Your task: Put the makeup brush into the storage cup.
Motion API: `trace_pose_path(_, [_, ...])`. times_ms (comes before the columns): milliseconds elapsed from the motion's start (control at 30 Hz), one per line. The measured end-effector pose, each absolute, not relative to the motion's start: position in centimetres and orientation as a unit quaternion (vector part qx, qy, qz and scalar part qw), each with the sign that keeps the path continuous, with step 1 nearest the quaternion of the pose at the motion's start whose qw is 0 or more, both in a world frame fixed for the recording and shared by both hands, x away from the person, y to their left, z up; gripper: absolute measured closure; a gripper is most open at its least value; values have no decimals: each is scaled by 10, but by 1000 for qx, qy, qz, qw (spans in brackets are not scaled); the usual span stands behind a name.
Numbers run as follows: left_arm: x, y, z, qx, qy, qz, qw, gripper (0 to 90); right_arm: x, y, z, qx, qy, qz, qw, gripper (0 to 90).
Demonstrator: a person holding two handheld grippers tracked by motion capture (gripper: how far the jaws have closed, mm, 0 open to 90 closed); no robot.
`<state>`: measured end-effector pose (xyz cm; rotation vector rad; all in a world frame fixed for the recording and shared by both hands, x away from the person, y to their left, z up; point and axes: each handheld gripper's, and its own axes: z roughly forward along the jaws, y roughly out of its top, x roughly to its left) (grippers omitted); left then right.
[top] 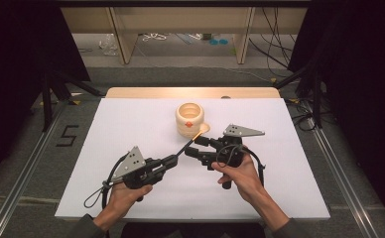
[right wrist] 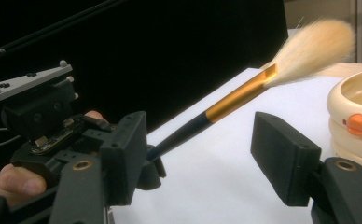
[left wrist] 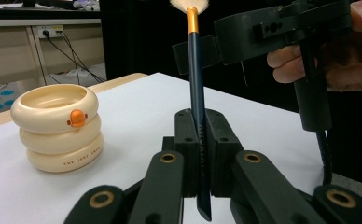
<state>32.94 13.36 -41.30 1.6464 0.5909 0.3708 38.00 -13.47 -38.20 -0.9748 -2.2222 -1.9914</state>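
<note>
Left gripper (left wrist: 198, 154) clenches brush (left wrist: 196, 93) pointing bristles toward cup (top: 189, 119), between right gripper's (right wrist: 202, 154) released fingers.

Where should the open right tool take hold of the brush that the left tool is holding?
On the dark handle just below the gold band, jaws closing across it from either side. That stretch is bare and stiff, clear of the left tool and the soft bristles.

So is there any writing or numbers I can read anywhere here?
"5": taped on the floor left of the table.
"THE JUST SWAN", roughly; small print on the cream holder's bottom ring, last words unsure.
Lettering along the brush handle: too blurred to read.
</note>
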Motion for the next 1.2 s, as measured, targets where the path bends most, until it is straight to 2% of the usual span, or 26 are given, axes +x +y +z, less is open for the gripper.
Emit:
trace_pose_path(200, [329, 133, -413, 717, 257, 162, 628, 846, 383, -134, -383, -305, -703, -642, 1, 446])
trace_pose_path(600, [328, 133, -412, 712, 254, 165, 633, 846, 384, -133, -382, -313, -691, -651, 33, 560])
trace_pose_path(700, [329, 132, -412, 712, 252, 165, 634, 846, 386, -133, -383, -305, -687, -659, 26, 585])
trace_pose_path(1200, [327, 132, -412, 705, 254, 166, 641, 846, 386, -133, -382, -311, -676, -666, 55, 697])
